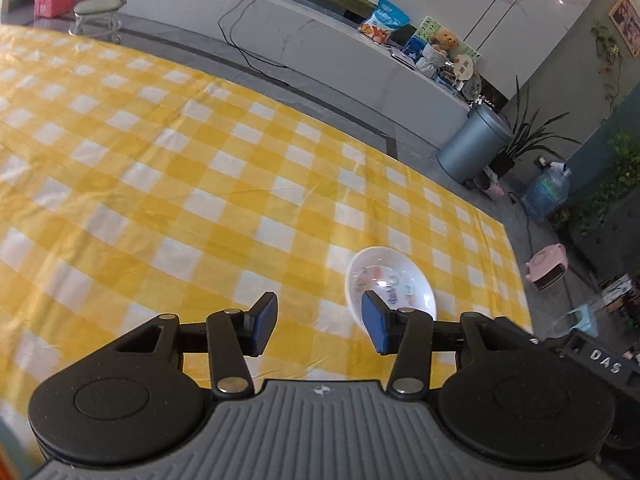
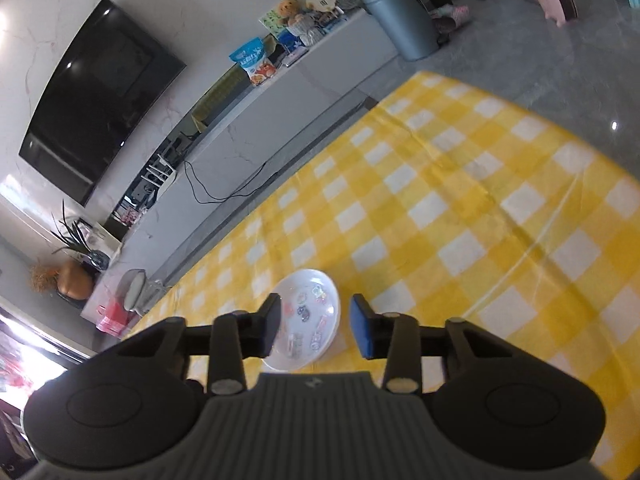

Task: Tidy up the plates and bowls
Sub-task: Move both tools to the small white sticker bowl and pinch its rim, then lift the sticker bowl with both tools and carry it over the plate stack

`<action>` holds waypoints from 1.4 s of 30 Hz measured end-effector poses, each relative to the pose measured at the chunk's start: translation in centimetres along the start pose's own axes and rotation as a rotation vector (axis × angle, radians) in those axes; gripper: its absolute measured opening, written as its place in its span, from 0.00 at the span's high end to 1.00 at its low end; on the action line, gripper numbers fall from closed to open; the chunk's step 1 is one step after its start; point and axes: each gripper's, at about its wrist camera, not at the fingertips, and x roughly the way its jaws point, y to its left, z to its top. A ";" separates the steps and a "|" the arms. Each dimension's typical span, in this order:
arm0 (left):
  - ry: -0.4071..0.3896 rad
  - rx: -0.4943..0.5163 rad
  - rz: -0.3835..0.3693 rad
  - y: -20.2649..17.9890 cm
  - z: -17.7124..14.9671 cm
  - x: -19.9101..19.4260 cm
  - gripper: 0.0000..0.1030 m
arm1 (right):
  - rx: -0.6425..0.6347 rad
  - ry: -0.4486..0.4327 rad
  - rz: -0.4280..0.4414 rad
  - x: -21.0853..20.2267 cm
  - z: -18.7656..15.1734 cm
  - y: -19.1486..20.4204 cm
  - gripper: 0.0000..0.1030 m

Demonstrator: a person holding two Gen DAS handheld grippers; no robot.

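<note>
A white dish (image 1: pixel 390 284) with small coloured prints lies on the yellow checked tablecloth (image 1: pixel 160 184), toward the table's right end. My left gripper (image 1: pixel 320 318) hovers just before it, open and with nothing between its fingers; its right finger (image 1: pixel 378 326) covers the dish's near rim. In the right wrist view a white plate (image 2: pixel 310 312) with cartoon stickers rests on the cloth (image 2: pixel 460 208). My right gripper (image 2: pixel 316 326) stands open over it. The left finger (image 2: pixel 270 326) overlaps the plate's left edge, and the right finger (image 2: pixel 362 332) stays clear of its right edge.
Beyond the table's far edge run a long grey cabinet (image 1: pixel 280 28) with snack bags and a teddy bear (image 1: pixel 446 40), a stool (image 1: pixel 98 6) and a grey bin (image 1: pixel 472 144). A television (image 2: pixel 100 96) hangs on the wall. A pink heater (image 1: pixel 548 266) stands on the floor.
</note>
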 end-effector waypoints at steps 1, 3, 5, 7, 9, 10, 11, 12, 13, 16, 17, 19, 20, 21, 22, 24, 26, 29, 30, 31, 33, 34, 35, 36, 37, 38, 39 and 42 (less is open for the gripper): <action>0.003 -0.006 -0.008 -0.2 0.0 0.6 0.47 | 0.014 0.007 0.014 0.5 0.0 -0.2 0.69; -0.002 -0.010 -0.022 -0.7 -0.1 2.0 0.47 | 0.028 0.022 0.020 1.5 -0.3 -0.5 0.72; 0.002 -0.023 -0.003 -1.0 -0.1 3.2 0.48 | 0.009 0.034 0.021 2.4 -0.5 -0.3 0.73; 0.011 -0.035 0.002 -1.0 0.0 4.2 0.49 | -0.007 0.046 0.007 3.2 -0.8 -0.2 0.75; 0.017 -0.031 0.006 -1.0 0.1 5.1 0.53 | -0.003 0.070 -0.003 4.0 -1.1 -0.6 0.75; 0.013 -0.030 0.011 -1.0 0.0 5.3 0.54 | 0.007 0.078 -0.007 4.4 -1.2 -0.8 0.76; 0.008 -0.032 0.016 -1.0 0.0 5.6 0.56 | 0.022 0.087 -0.009 4.7 -1.3 -1.1 0.76; 0.005 -0.034 0.017 -1.0 0.0 5.7 0.58 | 0.039 0.098 -0.008 5.1 -1.4 -1.4 0.76; -0.004 -0.031 0.015 -1.0 0.0 5.8 0.58 | 0.051 0.105 -0.009 5.3 -1.5 -1.6 0.76; -0.020 0.004 0.026 -1.5 0.1 6.2 0.69 | 0.046 0.106 -0.015 5.7 -1.7 -1.7 0.76; -0.026 0.013 0.031 -1.7 0.1 6.3 0.72 | 0.044 0.104 -0.014 5.8 -1.6 -1.7 0.76; -0.024 0.032 0.032 -2.0 0.0 6.5 0.80 | 0.047 0.101 -0.012 5.8 -1.6 -1.8 0.76; -0.022 0.045 0.041 -2.3 -0.1 6.7 0.86 | 0.049 0.096 -0.011 5.8 -1.5 -1.9 0.76; -0.029 0.066 0.057 -2.6 -0.2 6.6 0.88 | 0.053 0.093 -0.007 5.8 -1.6 -2.0 0.76; -0.032 0.086 0.065 -2.8 -0.3 6.7 0.90 | 0.058 0.091 -0.003 5.7 -1.6 -2.1 0.77; -0.023 0.092 0.066 -3.1 -0.5 6.7 0.97 | 0.063 0.089 -0.006 5.8 -1.5 -2.2 0.81; -0.013 0.103 0.078 -3.4 -0.5 6.6 0.97 | 0.055 0.089 -0.013 5.9 -1.5 -2.1 0.84; -0.003 0.113 0.077 -3.7 -0.7 6.4 0.98 | 0.043 0.097 -0.008 6.1 -1.7 -2.1 0.92; -0.004 0.115 0.082 -3.8 -0.7 6.2 0.98 | 0.053 0.106 -0.003 6.2 -1.7 -2.1 0.94; -0.005 0.115 0.088 -3.9 -0.7 6.1 0.98 | 0.066 0.106 -0.003 6.2 -1.7 -2.2 0.94; -0.010 0.101 0.094 -3.8 -0.8 5.7 0.98 | 0.087 0.111 0.007 6.1 -1.7 -2.3 0.95; -0.010 0.093 0.094 -3.8 -0.8 5.4 0.98 | 0.099 0.111 0.014 6.0 -1.6 -2.4 0.95; -0.011 0.086 0.091 -3.8 -0.8 5.1 0.98 | 0.109 0.111 0.020 5.8 -1.6 -2.4 0.96; -0.013 0.082 0.088 -3.8 -0.9 4.8 0.98 | 0.118 0.114 0.025 5.6 -1.5 -2.5 0.96; -0.016 0.082 0.087 -3.8 -0.9 4.4 0.98 | 0.125 0.117 0.028 5.4 -1.5 -2.5 0.96; -0.019 0.080 0.086 -3.9 -1.0 3.9 0.98 | 0.132 0.121 0.031 5.2 -1.5 -2.4 0.96; -0.023 0.075 0.084 -3.8 -1.0 3.4 0.98 | 0.140 0.127 0.034 4.9 -1.5 -2.4 0.97; -0.025 0.059 0.084 -3.8 -1.1 1.8 0.98 | 0.149 0.137 0.042 3.9 -1.6 -1.9 0.97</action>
